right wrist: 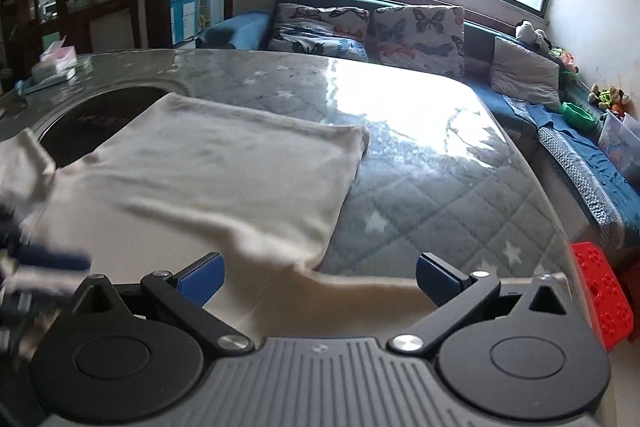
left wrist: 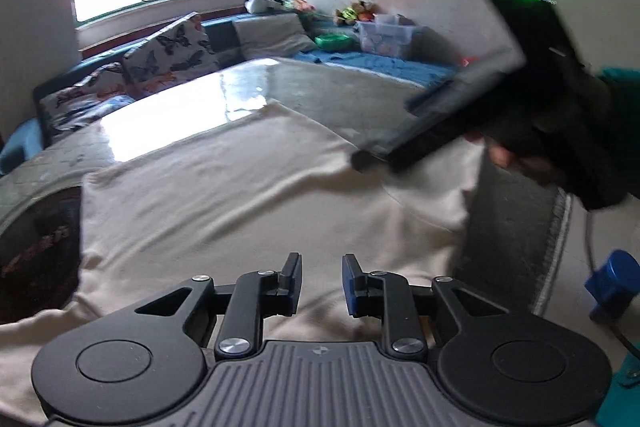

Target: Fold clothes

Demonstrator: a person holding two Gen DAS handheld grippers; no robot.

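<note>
A cream T-shirt [right wrist: 208, 171] lies spread on the glass-topped table [right wrist: 440, 131]. The left gripper [left wrist: 320, 279] hangs over it, jaws slightly parted and empty; the right gripper [right wrist: 320, 275] is spread wide, empty. The cloth looks light, soft and limp, best pinched at an edge or corner.

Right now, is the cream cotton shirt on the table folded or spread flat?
Mostly spread: the cream cotton shirt lies flat with wrinkles on the quilted grey table; no fold shows.
</note>
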